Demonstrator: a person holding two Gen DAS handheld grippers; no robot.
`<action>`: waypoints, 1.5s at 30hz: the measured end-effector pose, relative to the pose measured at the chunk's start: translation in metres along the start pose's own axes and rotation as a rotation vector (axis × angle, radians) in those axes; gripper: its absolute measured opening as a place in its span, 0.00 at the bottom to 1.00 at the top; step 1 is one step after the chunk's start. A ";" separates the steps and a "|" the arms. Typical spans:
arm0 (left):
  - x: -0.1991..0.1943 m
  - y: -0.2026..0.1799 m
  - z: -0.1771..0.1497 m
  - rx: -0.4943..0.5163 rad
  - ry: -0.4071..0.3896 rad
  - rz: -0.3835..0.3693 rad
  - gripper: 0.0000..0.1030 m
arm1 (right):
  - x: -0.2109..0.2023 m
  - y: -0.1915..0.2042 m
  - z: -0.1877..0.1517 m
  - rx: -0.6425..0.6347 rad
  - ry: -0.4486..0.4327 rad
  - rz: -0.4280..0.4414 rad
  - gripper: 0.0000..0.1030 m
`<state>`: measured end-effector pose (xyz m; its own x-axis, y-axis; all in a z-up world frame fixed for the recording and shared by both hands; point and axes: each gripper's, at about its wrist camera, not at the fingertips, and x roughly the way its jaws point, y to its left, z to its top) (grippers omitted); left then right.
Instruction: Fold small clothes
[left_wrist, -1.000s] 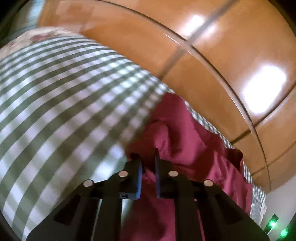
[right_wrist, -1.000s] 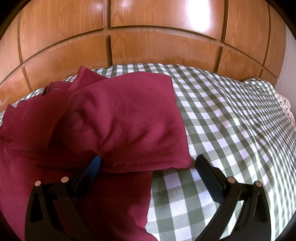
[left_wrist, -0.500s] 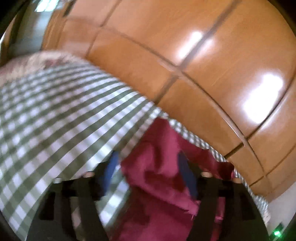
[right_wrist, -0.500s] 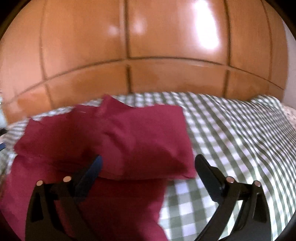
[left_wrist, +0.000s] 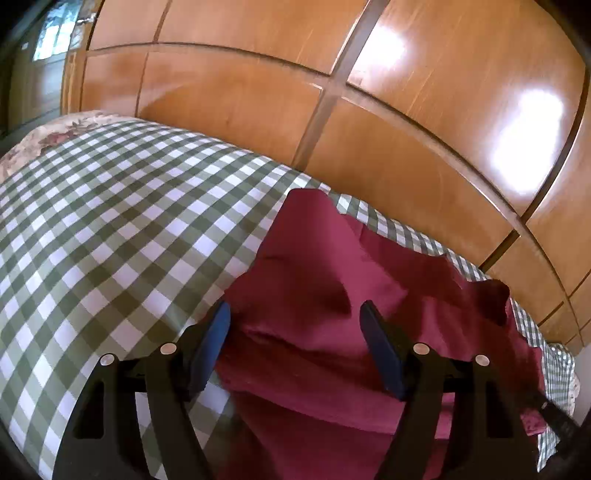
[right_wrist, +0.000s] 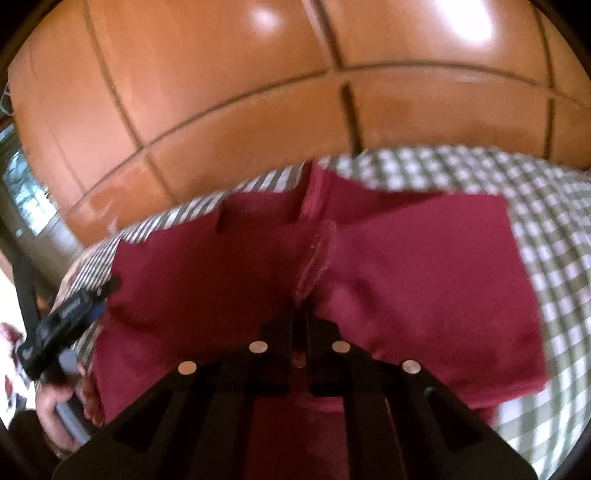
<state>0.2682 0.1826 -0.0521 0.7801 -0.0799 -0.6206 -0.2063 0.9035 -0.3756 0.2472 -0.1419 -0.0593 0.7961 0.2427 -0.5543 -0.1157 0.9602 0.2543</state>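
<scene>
Wooden panels (left_wrist: 236, 99); no legible writing anywhere.

One dark red garment (left_wrist: 317, 280) lies on one green-and-white checked cover (left_wrist: 110, 229). Two grippers show: the left gripper (left_wrist: 295, 317) and the right gripper (right_wrist: 300, 314). One hand (right_wrist: 51, 417) is visible. One panelled wooden headboard (left_wrist: 369, 110) stands behind.

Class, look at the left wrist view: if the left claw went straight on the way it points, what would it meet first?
Most likely the dark red garment: the open left claw points down at it on the checked bedcover, though depth is hard to judge.
</scene>
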 end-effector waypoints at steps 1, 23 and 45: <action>0.003 0.000 -0.001 0.000 0.007 -0.001 0.70 | 0.003 0.000 -0.001 -0.019 -0.001 -0.033 0.04; 0.047 0.021 0.033 0.005 0.067 0.139 0.77 | 0.021 -0.019 -0.022 0.014 0.025 -0.025 0.06; -0.075 0.051 -0.054 0.048 0.164 -0.064 0.90 | -0.035 -0.034 -0.040 0.118 -0.033 -0.020 0.76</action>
<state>0.1679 0.2121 -0.0619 0.6834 -0.2017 -0.7016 -0.1282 0.9130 -0.3872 0.1994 -0.1773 -0.0802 0.8171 0.2168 -0.5341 -0.0301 0.9414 0.3360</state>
